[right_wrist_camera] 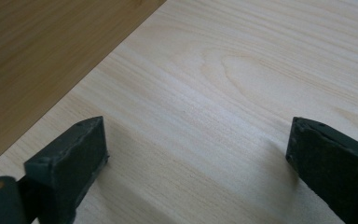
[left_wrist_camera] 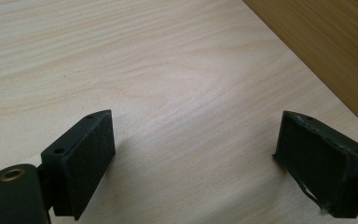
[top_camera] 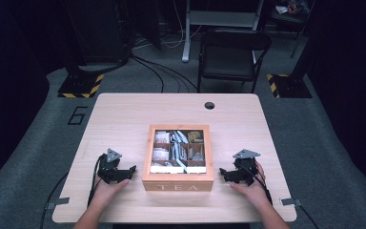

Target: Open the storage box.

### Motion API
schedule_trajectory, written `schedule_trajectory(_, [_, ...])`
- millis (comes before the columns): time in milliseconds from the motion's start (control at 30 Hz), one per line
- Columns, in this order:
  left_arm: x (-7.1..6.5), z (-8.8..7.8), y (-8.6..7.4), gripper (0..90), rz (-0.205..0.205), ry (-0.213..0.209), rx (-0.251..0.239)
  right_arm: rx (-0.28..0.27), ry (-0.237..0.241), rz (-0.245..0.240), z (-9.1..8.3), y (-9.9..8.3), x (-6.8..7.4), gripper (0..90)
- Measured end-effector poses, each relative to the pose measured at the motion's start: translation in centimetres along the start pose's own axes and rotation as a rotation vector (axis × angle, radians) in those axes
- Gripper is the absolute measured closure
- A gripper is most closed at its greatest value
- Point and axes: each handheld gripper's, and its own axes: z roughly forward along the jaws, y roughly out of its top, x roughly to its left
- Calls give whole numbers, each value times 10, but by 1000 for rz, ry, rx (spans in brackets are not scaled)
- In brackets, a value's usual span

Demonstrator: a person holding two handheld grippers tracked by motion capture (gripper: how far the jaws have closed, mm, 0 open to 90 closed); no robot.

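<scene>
A wooden tea box (top_camera: 177,183) marked TEA stands in the middle of the light wood table (top_camera: 124,114), its compartments holding several tea bags under a clear lid. My left gripper (top_camera: 126,172) rests on the table just left of the box, open, with bare table between its jaws. In the left gripper view the left gripper (left_wrist_camera: 193,149) has the box's side wall (left_wrist_camera: 326,51) at the upper right. My right gripper (top_camera: 225,175) rests to the right of the box, open and holding nothing. The right gripper (right_wrist_camera: 198,158) has the box wall (right_wrist_camera: 42,51) at its upper left.
A round cable hole (top_camera: 209,105) sits near the table's far edge. Beyond the table stands a black chair (top_camera: 233,52). Cables trail from both grippers over the near table edge.
</scene>
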Motion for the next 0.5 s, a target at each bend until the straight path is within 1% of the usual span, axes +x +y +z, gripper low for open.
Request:
schedule_trajectory(33, [0, 0, 0, 115, 1, -1, -1, -3, -3, 10, 0, 0, 1, 39])
schedule_trajectory(100, [0, 0, 0, 116, 3, -3, -2, -1, -2, 8, 0, 0, 0, 39])
schedule_trajectory(133, [1, 0, 0, 118, -11, 13, -3, 0, -1, 6, 0, 0, 0, 39])
schedule_trajectory(200, [2, 1, 0, 118, -17, 17, -4, -1, -2, 9, 0, 0, 1, 39])
schedule_trajectory(367, [2, 0, 0, 117, -16, 16, -1, -2, -3, 8, 0, 0, 0, 39])
schedule_trajectory(467, [2, 1, 0, 119, -18, 17, -8, -4, -3, 8, 0, 0, 1, 39])
schedule_trajectory(500, [2, 1, 0, 119, -18, 17, -8, -1, -4, 14, 0, 0, 1, 39])
